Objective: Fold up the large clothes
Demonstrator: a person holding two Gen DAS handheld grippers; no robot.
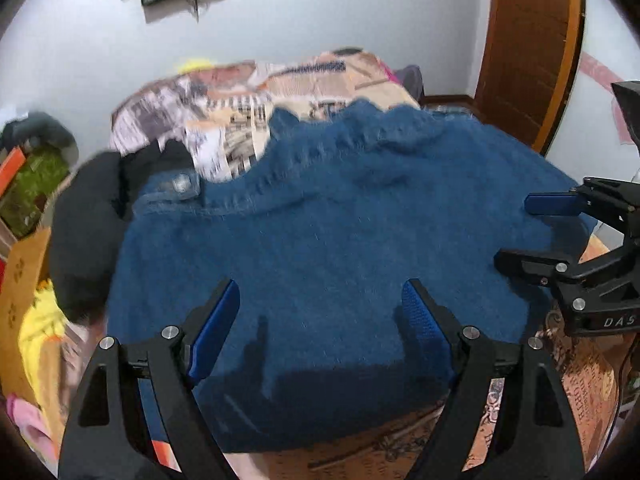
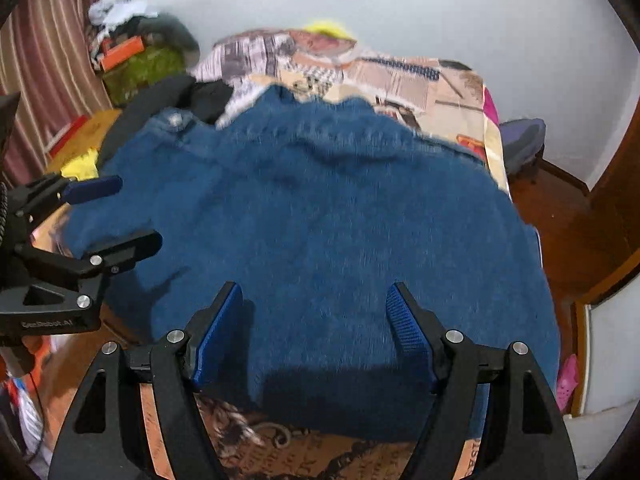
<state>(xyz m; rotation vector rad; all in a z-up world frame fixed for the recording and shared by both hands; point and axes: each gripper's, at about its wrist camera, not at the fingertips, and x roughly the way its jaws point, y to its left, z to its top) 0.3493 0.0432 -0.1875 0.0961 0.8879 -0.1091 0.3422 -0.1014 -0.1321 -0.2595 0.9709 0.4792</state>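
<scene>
A large blue denim garment (image 1: 320, 232) lies spread on the bed, also shown in the right wrist view (image 2: 320, 216). My left gripper (image 1: 320, 300) is open and empty, hovering over the garment's near left part. My right gripper (image 2: 316, 304) is open and empty over the near right part. The right gripper also shows at the right edge of the left wrist view (image 1: 516, 232). The left gripper shows at the left edge of the right wrist view (image 2: 132, 212). Both views are motion-blurred.
A patterned bedspread (image 1: 248, 92) covers the bed. A black garment (image 1: 92, 224) lies at the blue garment's left. Yellow cloth (image 1: 36, 332) and clutter sit beside the bed on the left. A wooden door (image 1: 524, 48) stands at the right, with a chair (image 2: 520, 140) near it.
</scene>
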